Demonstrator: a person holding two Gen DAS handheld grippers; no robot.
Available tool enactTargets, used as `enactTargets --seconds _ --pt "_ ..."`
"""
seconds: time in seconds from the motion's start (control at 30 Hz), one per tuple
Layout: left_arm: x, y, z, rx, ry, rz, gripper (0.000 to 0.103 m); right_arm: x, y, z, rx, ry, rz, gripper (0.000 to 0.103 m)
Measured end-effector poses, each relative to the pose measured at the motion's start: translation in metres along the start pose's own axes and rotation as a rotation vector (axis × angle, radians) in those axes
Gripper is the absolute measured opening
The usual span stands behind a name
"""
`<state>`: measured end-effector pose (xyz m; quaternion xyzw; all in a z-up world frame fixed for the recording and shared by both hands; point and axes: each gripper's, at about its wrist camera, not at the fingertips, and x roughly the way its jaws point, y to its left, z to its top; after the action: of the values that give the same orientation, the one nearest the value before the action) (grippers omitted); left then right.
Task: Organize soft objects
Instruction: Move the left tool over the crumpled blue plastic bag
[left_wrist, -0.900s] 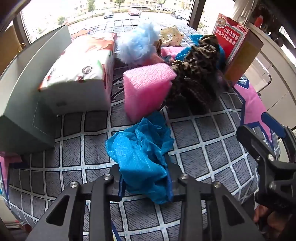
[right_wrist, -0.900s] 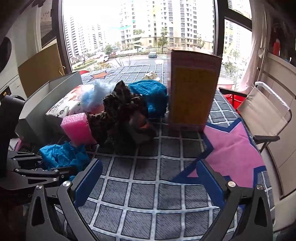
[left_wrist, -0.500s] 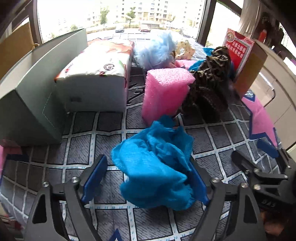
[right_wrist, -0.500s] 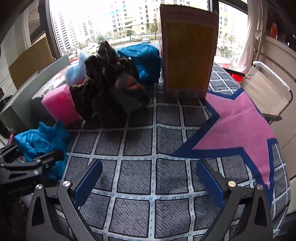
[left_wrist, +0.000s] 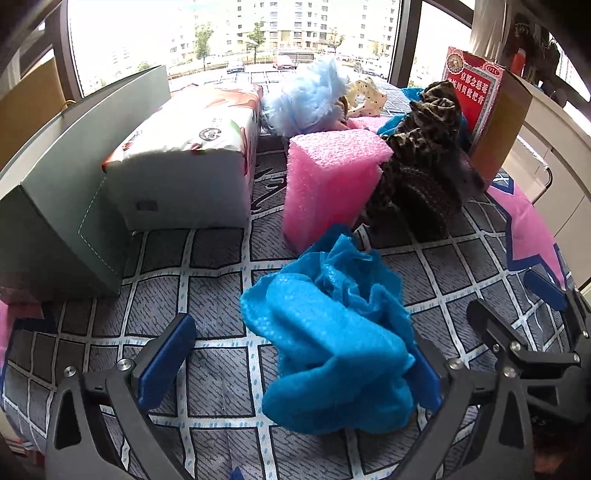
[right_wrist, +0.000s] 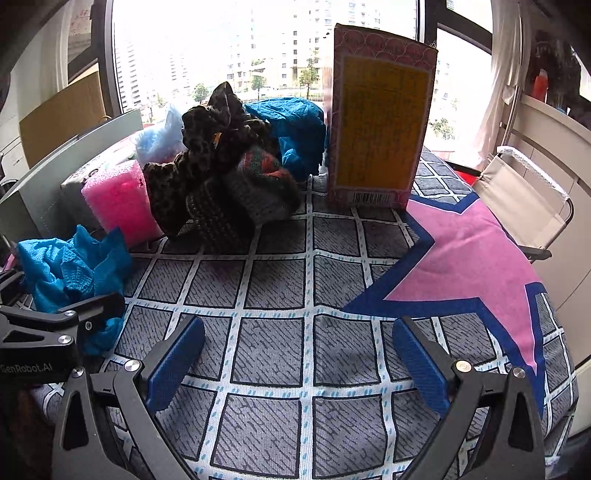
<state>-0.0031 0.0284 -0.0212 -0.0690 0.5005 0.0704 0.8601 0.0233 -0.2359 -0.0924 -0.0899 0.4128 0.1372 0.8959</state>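
Observation:
A crumpled blue cloth (left_wrist: 328, 332) lies on the checked table cover between the wide-open fingers of my left gripper (left_wrist: 295, 362), leaning against the right finger; it also shows in the right wrist view (right_wrist: 70, 273). Behind it stand a pink foam block (left_wrist: 332, 181), a leopard-print and knitted fabric heap (left_wrist: 424, 162), a fluffy light-blue item (left_wrist: 306, 99) and another blue cloth (right_wrist: 295, 129). My right gripper (right_wrist: 295, 365) is open and empty over the bare cover, right of the blue cloth.
A wrapped tissue pack (left_wrist: 192, 155) and a grey-green box (left_wrist: 62, 195) stand at the left. A tall red carton (right_wrist: 380, 133) stands at the back right. A pink star pattern (right_wrist: 465, 258) marks the cover near the right edge.
My left gripper has opened and let go of the blue cloth, which now lies loose on the cover. My right gripper has moved forward toward the pile, still open.

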Motion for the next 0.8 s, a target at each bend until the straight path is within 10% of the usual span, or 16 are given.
enactTargets --seconds 0.8 --pt "-0.010 0.002 -0.026 0.033 0.016 -0.081 0.102 0.002 -0.005 0.012 0.055 -0.031 0.045 0.102"
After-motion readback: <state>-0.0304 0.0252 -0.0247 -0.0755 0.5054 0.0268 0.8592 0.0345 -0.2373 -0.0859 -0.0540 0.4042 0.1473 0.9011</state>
